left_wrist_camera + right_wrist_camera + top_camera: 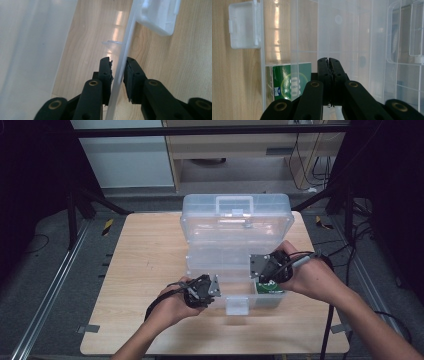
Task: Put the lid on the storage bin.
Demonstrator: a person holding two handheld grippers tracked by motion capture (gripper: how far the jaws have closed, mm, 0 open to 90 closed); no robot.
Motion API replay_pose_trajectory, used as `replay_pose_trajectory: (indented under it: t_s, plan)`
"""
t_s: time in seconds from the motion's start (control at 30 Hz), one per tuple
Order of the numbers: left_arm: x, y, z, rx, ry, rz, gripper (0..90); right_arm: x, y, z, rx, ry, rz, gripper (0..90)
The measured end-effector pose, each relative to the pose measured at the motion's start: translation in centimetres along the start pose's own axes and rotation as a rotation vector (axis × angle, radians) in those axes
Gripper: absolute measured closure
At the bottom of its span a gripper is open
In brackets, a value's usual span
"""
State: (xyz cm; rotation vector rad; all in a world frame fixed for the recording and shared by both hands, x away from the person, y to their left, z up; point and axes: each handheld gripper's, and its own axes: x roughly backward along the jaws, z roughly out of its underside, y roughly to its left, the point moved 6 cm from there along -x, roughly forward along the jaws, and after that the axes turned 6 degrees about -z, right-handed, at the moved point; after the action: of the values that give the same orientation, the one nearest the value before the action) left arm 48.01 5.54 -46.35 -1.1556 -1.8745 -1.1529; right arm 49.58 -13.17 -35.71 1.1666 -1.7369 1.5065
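Clear plastic makes up the hinged storage box (235,265) standing open in the middle of the pale wooden table (140,270), its lid (236,217) tipped up at the far side and its white latch tab (236,305) hanging off the near wall. A green printed packet (293,83) lies inside, in the compartment at the box's near right corner. The left gripper (117,75) straddles the near wall of the box, one jaw inside and one outside, closed nearly onto the thin plastic so that it seems to steady the box. The right gripper (329,63) hangs within the box just beside the packet, jaws pressed together and carrying nothing. The step in hand looks like getting at the packet while the box is braced; next, the right jaws would need to part, shift over the packet's edge and close on it.
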Motion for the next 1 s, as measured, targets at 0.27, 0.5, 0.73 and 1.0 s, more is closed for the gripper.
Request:
replay_pose_trajectory:
  t_s: [0.27,0.5,0.73,1.0]
  plan:
    - [3.5,-0.3,-0.6,0.080,-0.169,0.002,65.3,0.0,0.0,0.1,0.000,-0.008,0.002,88.6]
    - [8.8,-0.2,-1.8,0.123,-0.317,0.010,64.5,0.0,0.0,0.1,-0.003,-0.009,0.006,88.6]
    - [13.1,4.4,-0.7,0.241,-0.332,-0.072,78.6,0.0,0.1,0.1,-0.011,-0.008,0.012,88.5]
    - [12.9,8.1,0.8,0.358,-0.320,-0.119,89.4,0.0,0.2,0.2,-0.007,-0.011,0.014,88.5]
